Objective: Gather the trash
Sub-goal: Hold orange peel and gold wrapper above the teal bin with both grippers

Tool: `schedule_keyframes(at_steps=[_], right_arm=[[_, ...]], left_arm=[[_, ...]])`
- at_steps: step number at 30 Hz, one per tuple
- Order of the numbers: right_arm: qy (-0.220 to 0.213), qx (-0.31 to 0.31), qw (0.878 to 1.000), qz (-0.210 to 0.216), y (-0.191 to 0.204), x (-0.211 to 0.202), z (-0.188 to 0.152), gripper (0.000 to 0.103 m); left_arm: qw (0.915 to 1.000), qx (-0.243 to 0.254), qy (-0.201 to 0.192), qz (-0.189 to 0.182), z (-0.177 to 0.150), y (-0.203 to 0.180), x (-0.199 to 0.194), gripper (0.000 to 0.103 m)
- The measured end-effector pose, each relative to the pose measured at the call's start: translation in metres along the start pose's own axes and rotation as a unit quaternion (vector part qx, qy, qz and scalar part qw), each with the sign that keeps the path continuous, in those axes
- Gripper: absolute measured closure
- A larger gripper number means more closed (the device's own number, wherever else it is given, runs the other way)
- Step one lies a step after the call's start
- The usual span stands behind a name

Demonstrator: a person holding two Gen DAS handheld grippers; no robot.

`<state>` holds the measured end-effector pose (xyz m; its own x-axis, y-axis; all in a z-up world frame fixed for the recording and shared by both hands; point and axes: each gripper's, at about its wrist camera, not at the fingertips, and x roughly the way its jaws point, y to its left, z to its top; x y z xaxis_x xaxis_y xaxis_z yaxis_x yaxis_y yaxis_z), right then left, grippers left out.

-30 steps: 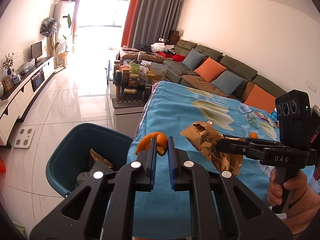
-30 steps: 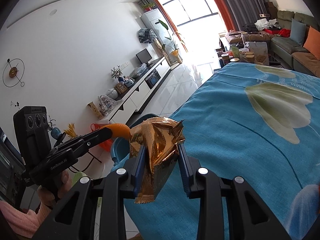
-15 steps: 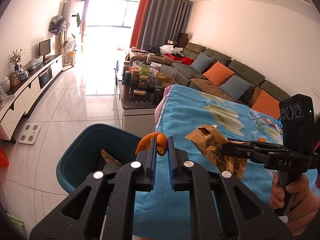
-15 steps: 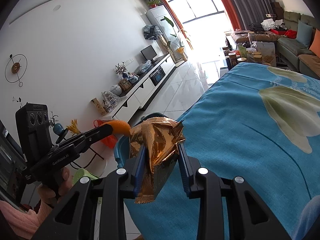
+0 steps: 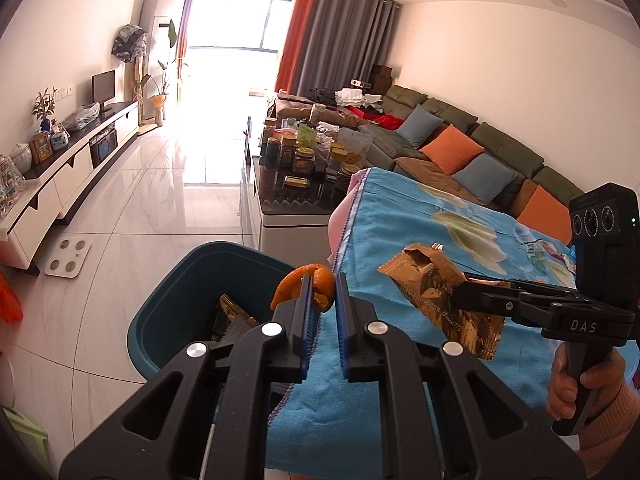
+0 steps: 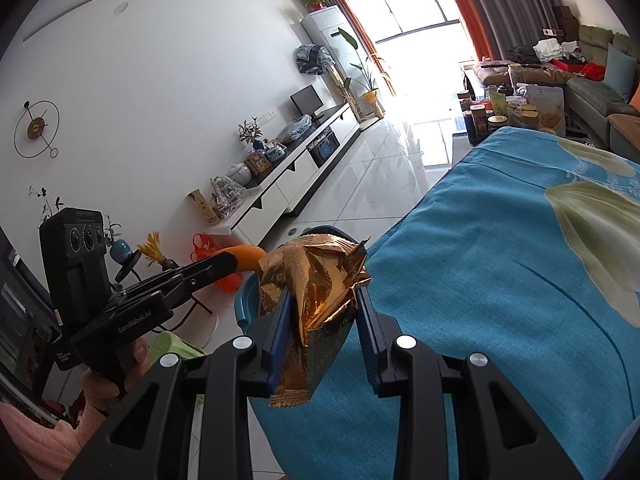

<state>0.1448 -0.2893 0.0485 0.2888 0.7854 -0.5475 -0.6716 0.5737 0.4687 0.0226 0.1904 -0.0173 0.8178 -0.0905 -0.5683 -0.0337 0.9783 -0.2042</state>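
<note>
My left gripper (image 5: 321, 285) is shut on a piece of orange peel (image 5: 307, 283) and holds it over the table's left edge, beside the teal trash bin (image 5: 176, 312). The bin stands on the floor and holds a gold wrapper (image 5: 232, 316). My right gripper (image 6: 322, 300) is shut on a crumpled gold snack bag (image 6: 316, 292), held above the blue floral tablecloth (image 6: 520, 280). The right gripper (image 5: 460, 298) with its bag (image 5: 436, 296) shows in the left wrist view. The left gripper (image 6: 236, 259) with the peel (image 6: 250, 258) shows in the right wrist view, with the bin's rim (image 6: 244, 296) below.
More small litter (image 5: 540, 252) lies far right on the tablecloth (image 5: 400, 240). A coffee table with jars (image 5: 308, 160) stands past the table, a sofa with cushions (image 5: 460, 148) on the right, a white TV cabinet (image 5: 60, 176) on the left. A scale (image 5: 68, 258) lies on the tiled floor.
Both grippers have shifted left toward the bin, each still holding its trash. The bin now sits more centrally below the left gripper.
</note>
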Motion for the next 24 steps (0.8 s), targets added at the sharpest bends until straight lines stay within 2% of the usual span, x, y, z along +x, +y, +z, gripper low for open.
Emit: schedule_keyframes(at_steps=[24], right_arm=[[0.018, -0.009, 1.0, 0.002, 0.008, 0.017, 0.015, 0.073]], left_arm=[[0.9995, -0.022, 0.01, 0.02, -0.002, 0.013, 0.019, 0.092]])
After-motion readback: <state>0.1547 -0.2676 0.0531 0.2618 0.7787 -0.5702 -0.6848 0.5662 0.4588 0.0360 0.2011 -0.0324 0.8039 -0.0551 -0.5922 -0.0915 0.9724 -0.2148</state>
